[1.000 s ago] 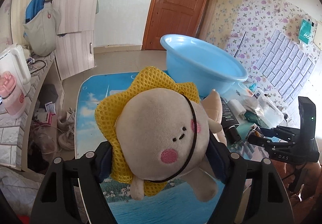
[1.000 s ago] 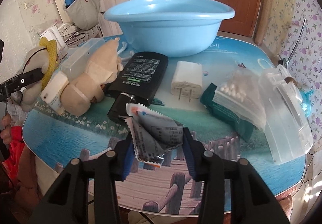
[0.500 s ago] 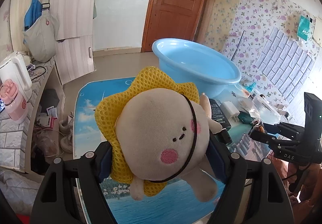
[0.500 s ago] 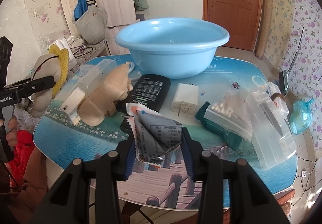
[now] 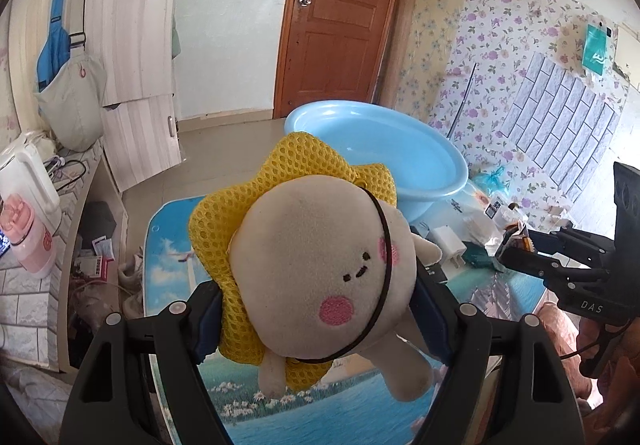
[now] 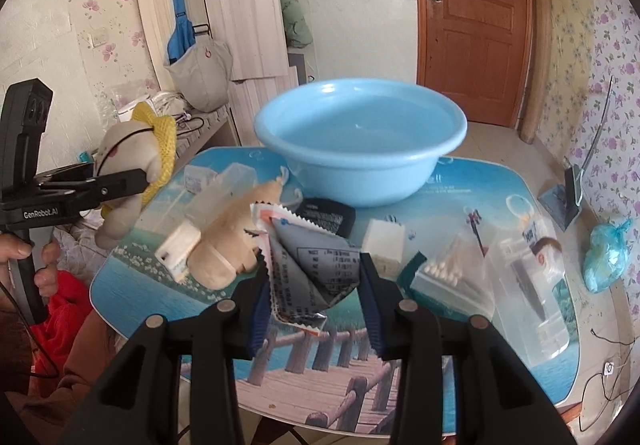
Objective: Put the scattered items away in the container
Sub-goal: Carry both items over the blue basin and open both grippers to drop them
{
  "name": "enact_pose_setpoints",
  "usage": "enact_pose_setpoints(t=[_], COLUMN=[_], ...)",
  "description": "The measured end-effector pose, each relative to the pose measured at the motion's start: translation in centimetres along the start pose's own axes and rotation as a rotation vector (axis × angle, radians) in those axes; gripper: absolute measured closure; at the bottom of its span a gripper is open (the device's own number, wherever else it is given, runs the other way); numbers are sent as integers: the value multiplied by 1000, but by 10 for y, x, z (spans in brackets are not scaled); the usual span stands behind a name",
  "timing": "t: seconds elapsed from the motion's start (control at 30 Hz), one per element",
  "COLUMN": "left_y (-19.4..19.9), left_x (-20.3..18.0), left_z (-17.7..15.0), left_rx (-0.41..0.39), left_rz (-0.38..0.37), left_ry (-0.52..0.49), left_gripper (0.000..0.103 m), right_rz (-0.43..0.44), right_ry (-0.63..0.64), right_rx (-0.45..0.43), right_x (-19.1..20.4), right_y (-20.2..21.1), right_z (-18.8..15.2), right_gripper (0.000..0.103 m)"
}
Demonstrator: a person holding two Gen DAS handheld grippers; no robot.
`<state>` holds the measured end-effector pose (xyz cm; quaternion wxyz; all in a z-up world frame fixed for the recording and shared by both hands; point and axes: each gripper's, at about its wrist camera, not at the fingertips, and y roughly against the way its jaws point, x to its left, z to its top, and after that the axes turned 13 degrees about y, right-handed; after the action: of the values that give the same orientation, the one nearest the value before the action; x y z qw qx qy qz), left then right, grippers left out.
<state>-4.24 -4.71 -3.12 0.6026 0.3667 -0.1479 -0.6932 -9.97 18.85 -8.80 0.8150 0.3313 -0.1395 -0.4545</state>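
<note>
Clamped between the two fingers of the left gripper, a cream plush toy with pink cheeks and a yellow mesh collar is held in the air above the near left edge of the table. In the right wrist view the same plush toy is seen at the far left, pinched by the left gripper, with a hand wrapped around the handle below.

The right gripper is closed on a crumpled foil packet with printed text and a zigzag edge, lifted above the table's front edge. From the left wrist view the right gripper is seen at the right, the packet showing at its tip.

A light blue basin stands at the far side of the table. Between it and the grippers, several items lie scattered on the seaside-printed tabletop: a tan plush toy beside a clear plastic box, a black pouch, a white charger plug, a bag of cotton swabs and a clear lidded case. A blue plastic bag lies near the right edge.
</note>
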Motion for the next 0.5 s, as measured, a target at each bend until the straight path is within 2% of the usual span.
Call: enact_pose_setpoints(t=[0.5], left_y=[-52], left_x=[-37], left_z=[52], left_rx=[-2], left_rz=[-39], left_ry=[-65], left_gripper=[24], right_rz=[-22], right_ry=[-9], right_rx=[-84], right_x=[-30], right_y=[-13], right_z=[46], right_gripper=[65])
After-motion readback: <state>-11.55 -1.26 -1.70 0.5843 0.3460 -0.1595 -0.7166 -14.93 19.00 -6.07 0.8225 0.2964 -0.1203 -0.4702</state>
